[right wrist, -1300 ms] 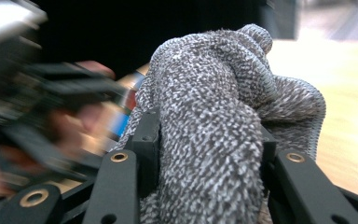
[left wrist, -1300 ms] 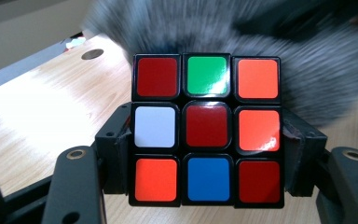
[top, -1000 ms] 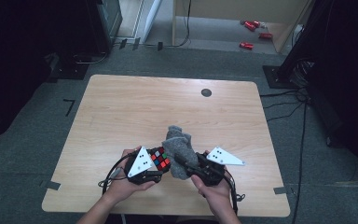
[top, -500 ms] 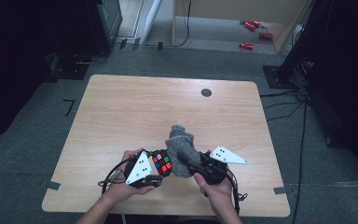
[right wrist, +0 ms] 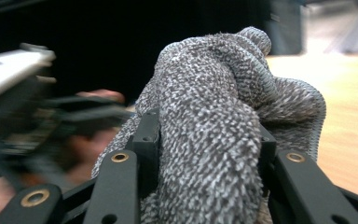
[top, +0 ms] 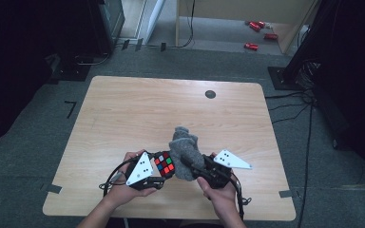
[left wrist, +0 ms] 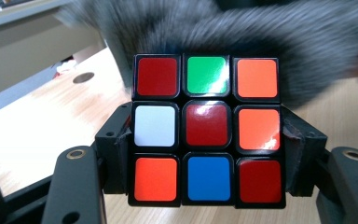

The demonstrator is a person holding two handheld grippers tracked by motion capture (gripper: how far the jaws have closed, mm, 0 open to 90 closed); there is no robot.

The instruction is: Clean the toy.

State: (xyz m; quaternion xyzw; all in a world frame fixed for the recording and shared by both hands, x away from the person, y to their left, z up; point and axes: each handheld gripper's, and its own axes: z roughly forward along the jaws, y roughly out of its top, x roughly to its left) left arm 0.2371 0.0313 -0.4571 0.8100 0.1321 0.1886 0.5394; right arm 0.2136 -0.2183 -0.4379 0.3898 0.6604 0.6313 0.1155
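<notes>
My left gripper [top: 164,167] is shut on a colour-scrambled puzzle cube [top: 164,164], held above the table's near edge; in the left gripper view the cube [left wrist: 207,130] is clamped between both jaws at its sides, with red, green, orange, white and blue stickers facing the camera. My right gripper [top: 192,167] is shut on a bunched grey knitted cloth [top: 185,149], which presses against the cube's right side. In the right gripper view the cloth [right wrist: 214,121] bulges up between the jaws and hides the fingertips. The blurred cloth [left wrist: 242,32] lies just behind the cube.
The wooden table [top: 138,114] has a round dark grommet [top: 210,94] near its far edge. Red objects [top: 256,35] lie on the floor beyond, and dark equipment stands to the left and right of the table.
The right gripper has shifted slightly right and turned, dragging the cloth across the cube. The left gripper with the cube has stayed in about the same place.
</notes>
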